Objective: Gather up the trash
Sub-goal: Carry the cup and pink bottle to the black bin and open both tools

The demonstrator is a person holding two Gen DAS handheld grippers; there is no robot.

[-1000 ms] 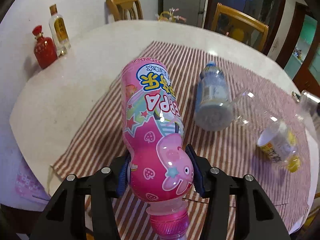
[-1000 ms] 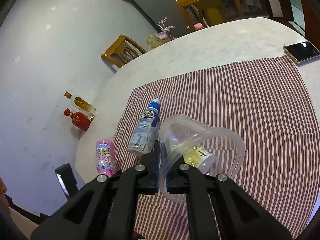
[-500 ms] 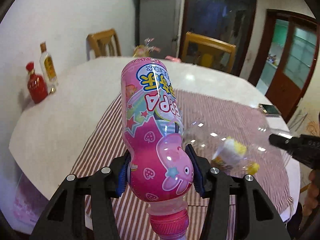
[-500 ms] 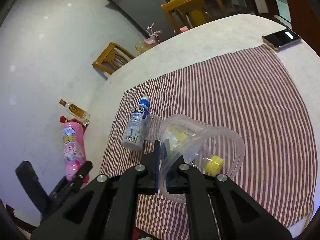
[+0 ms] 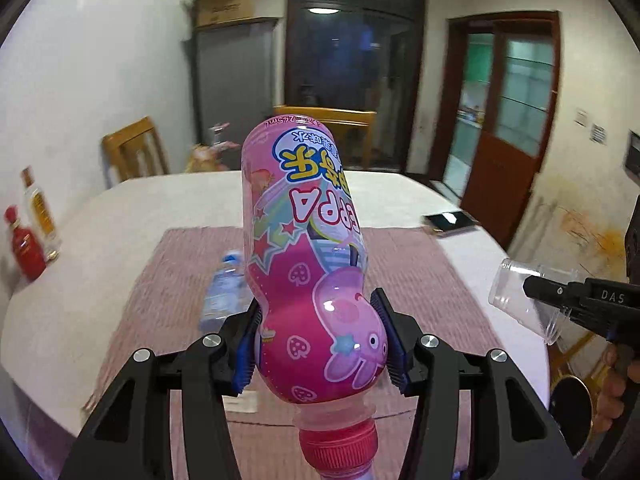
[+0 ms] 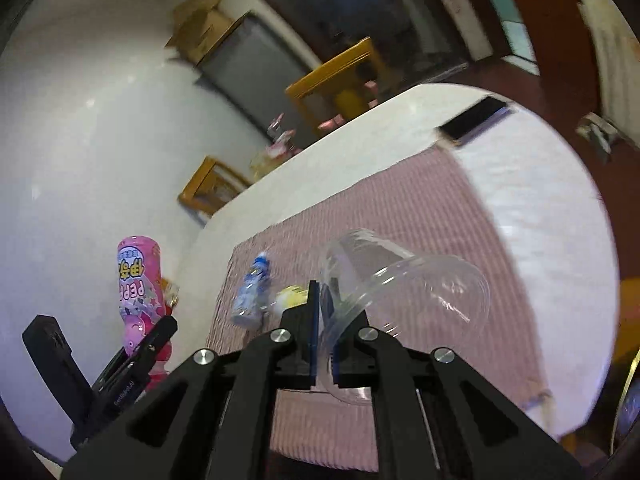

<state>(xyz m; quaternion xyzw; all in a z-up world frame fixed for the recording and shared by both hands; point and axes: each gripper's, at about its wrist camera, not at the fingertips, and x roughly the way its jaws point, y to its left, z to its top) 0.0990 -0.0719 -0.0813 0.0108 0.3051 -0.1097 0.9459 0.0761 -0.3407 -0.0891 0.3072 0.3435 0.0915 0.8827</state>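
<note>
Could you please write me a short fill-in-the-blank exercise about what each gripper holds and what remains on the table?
1. The left gripper is clamped on a ____ cartoon bottle.
2. The right gripper pinches the wall of a clear plastic ____.
3. A blue-capped bottle lies on the ____ cloth.
4. A ____ rests near the table's far right edge.

Missing words: pink; cup; striped; phone

Both grippers lifted off the table (image 5: 120,208): pink bottle (image 5: 308,264) and clear cup (image 6: 400,292) are up in the air now, cup probably past the table's edge.
</note>
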